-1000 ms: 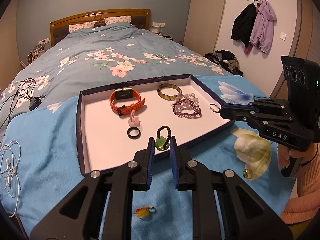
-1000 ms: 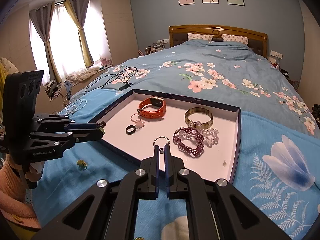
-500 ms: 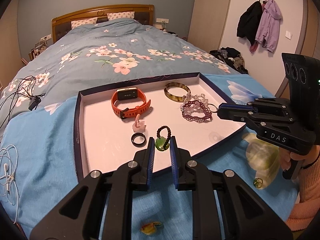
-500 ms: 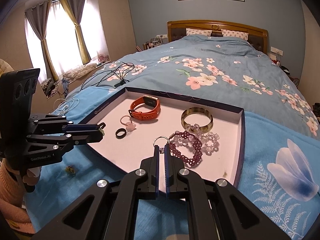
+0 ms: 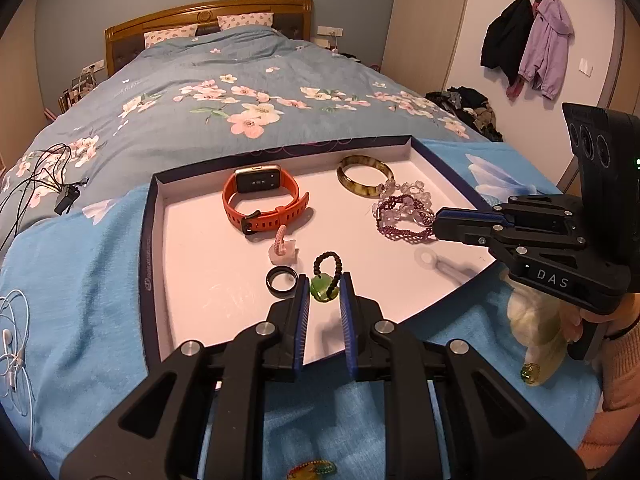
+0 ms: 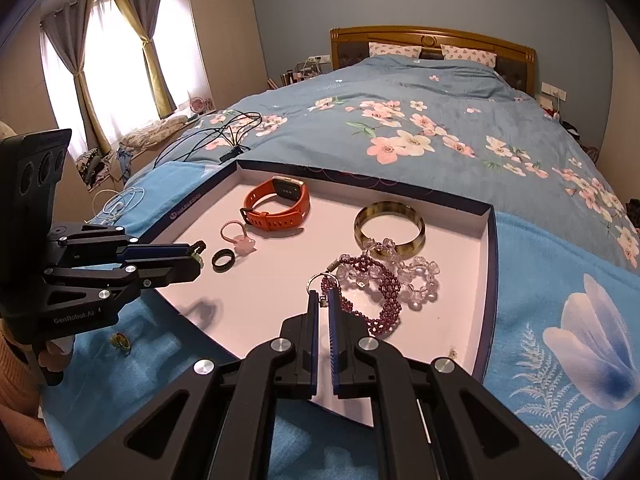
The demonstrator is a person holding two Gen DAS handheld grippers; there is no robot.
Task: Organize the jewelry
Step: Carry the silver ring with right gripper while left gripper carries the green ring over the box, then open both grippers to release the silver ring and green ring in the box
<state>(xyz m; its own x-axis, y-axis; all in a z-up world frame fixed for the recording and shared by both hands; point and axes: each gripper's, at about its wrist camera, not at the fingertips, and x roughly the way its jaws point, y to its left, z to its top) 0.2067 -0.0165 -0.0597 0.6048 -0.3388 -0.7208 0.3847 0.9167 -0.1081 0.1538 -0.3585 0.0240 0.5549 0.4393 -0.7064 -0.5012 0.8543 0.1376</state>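
Note:
My left gripper [image 5: 325, 285] is shut on a green pendant [image 5: 321, 291] with a dark beaded loop, held just above the near part of the white tray [image 5: 208, 280]. My right gripper [image 6: 323, 298] is shut on a thin silver ring [image 6: 317, 279], over the tray beside the purple and clear bead bracelets [image 6: 380, 280]. In the tray lie an orange watch [image 5: 260, 204], a brown bangle [image 5: 362, 176], a pink charm ring [image 5: 282, 246] and a black ring [image 5: 282, 280]. Each gripper shows in the other's view: the right gripper [image 5: 438, 222] and the left gripper [image 6: 196, 254].
A small green-gold ring [image 5: 530, 372] and a colourful trinket [image 5: 312, 470] lie on the blue blanket in front of the tray. White earphones [image 5: 12, 332] and black cables [image 5: 48, 184] lie to the left. The flowered bedspread stretches behind the dark blue tray rim [image 6: 490, 272].
Both grippers have moved forward over the tray and slightly lower, each still holding its piece. The right one now hangs over the tray floor next to the bracelets.

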